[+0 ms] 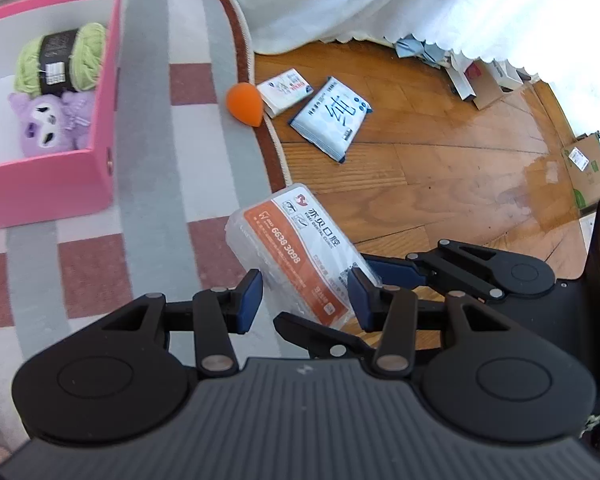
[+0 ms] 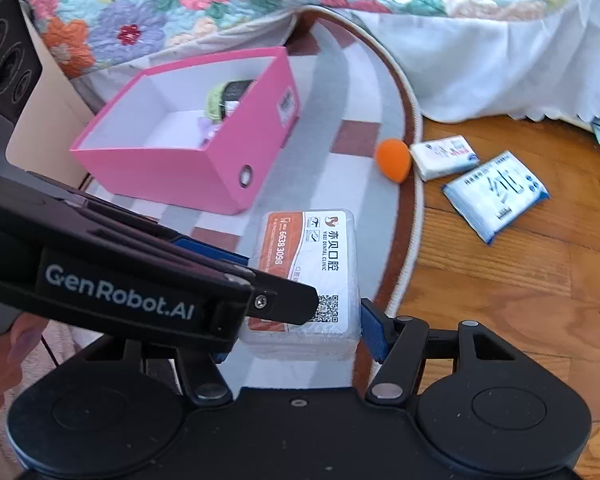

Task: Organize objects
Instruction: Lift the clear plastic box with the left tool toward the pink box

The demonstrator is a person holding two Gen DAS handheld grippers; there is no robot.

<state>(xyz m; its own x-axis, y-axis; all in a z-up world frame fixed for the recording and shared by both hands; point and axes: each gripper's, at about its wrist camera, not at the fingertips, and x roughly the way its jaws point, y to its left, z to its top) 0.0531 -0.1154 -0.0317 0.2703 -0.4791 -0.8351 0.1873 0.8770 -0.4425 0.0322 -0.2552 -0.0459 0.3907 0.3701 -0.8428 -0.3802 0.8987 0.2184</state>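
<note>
A clear plastic pack with an orange and white label hangs above the rug's edge, held between both grippers. My left gripper is shut on the pack, its blue pads against the two long sides. A finger of the right gripper reaches in from the right and touches the pack. In the right wrist view my right gripper is shut on the pack; its right pad presses the pack's side, and its left finger is hidden behind the left gripper's arm.
An open pink box on the striped rug holds green yarn and a purple plush. An orange egg-shaped sponge and two tissue packs lie by the rug's rim. A bed skirt hangs behind.
</note>
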